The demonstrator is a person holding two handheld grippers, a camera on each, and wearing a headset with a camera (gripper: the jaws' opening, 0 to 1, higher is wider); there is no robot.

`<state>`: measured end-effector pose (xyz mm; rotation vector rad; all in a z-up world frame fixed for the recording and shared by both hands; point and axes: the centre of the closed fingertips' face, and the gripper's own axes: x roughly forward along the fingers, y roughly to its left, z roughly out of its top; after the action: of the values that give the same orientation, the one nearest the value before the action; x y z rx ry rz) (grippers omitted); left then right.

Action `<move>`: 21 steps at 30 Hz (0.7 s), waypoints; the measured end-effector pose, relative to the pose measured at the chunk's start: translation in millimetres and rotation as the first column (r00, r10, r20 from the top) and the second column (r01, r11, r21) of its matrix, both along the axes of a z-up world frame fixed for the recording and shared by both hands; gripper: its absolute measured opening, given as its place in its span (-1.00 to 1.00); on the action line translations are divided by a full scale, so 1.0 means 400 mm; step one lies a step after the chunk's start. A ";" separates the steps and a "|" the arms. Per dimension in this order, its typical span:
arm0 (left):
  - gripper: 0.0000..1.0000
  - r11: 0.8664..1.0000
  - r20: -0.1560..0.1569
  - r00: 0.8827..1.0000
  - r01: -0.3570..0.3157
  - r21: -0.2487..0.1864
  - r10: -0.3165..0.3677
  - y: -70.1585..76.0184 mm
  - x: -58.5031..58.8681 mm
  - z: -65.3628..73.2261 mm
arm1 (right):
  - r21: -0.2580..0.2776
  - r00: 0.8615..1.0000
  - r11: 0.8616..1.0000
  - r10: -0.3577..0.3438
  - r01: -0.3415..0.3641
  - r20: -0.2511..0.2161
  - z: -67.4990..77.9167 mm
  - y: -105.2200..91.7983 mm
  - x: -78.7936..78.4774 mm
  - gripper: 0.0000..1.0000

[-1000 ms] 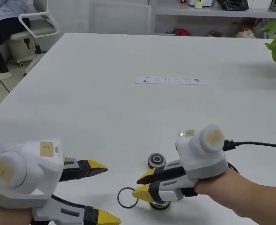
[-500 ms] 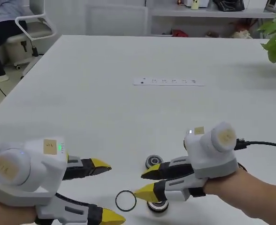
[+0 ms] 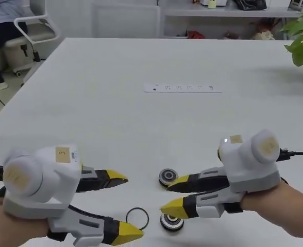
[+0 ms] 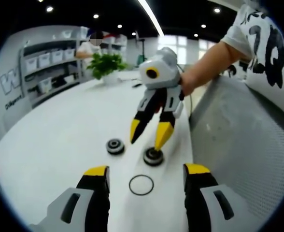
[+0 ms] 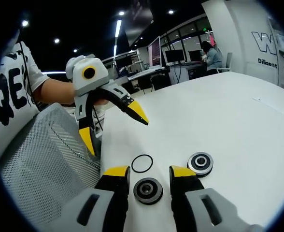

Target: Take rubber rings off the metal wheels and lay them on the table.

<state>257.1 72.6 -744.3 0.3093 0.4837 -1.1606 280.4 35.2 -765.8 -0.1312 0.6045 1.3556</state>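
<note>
Rubber ring (image 3: pixel 137 209) lies flat and loose on the white table (image 3: pixel 141 128), between the tips of the left gripper (image 3: pixel 130 206), whose jaws are spread wide and empty. Just right of the ring sits a metal wheel (image 3: pixel 171 222), framed by the partly open jaws of the right gripper (image 3: pixel 168 197), which hold nothing. A second wheel (image 3: pixel 168 176) rests nearby, farther up the table.
</note>
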 end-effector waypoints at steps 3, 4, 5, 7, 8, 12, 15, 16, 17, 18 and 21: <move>0.25 1.000 0.008 1.000 0.019 0.014 -0.019 -0.010 0.000 -0.002 | -0.005 1.000 1.000 0.000 0.000 0.009 0.000 -0.012 0.001 -0.39; 0.25 1.000 0.009 1.000 0.022 0.015 -0.022 -0.013 0.001 -0.002 | -0.006 1.000 1.000 0.000 0.000 0.010 -0.001 -0.015 0.000 -0.39; 0.25 1.000 0.010 1.000 0.025 0.015 -0.025 -0.016 0.002 -0.001 | -0.008 1.000 1.000 -0.001 0.001 0.012 -0.002 -0.020 0.001 -0.38; 0.24 1.000 0.010 1.000 0.025 0.011 -0.026 -0.021 0.007 0.001 | -0.010 1.000 1.000 -0.003 0.003 0.014 -0.004 -0.027 0.002 -0.36; 0.24 1.000 0.010 1.000 0.026 0.009 -0.026 -0.022 0.008 0.002 | -0.011 1.000 1.000 -0.003 0.003 0.013 -0.005 -0.030 0.002 -0.36; 0.23 0.999 0.013 0.999 0.034 0.012 -0.034 -0.034 0.016 0.001 | -0.018 1.000 1.000 0.006 -0.005 0.017 -0.012 -0.040 -0.001 -0.34; 0.21 0.999 0.012 0.999 0.037 0.011 -0.037 -0.041 0.020 -0.001 | -0.021 1.000 1.000 0.014 -0.013 0.020 -0.016 -0.047 -0.006 -0.33; 0.21 0.999 0.010 0.999 0.038 0.010 -0.038 -0.043 0.022 -0.002 | -0.023 1.000 1.000 0.015 -0.015 0.020 -0.017 -0.049 -0.007 -0.33; 0.20 0.999 0.008 0.999 0.039 0.010 -0.039 -0.045 0.023 -0.003 | -0.024 1.000 1.000 0.017 -0.017 0.019 -0.019 -0.052 -0.008 -0.33; 0.19 0.999 0.007 0.999 0.039 0.010 -0.039 -0.046 0.024 -0.004 | -0.025 1.000 1.000 0.018 -0.017 0.020 -0.021 -0.055 -0.008 -0.33; 0.17 0.999 0.003 0.999 0.042 0.012 -0.042 -0.051 0.025 -0.009 | -0.035 0.999 0.999 0.023 -0.022 0.025 -0.026 -0.064 -0.010 -0.34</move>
<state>267.2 52.2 -747.7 0.3328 0.4835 -1.1982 276.5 9.6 -776.2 -0.1834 0.6068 1.3640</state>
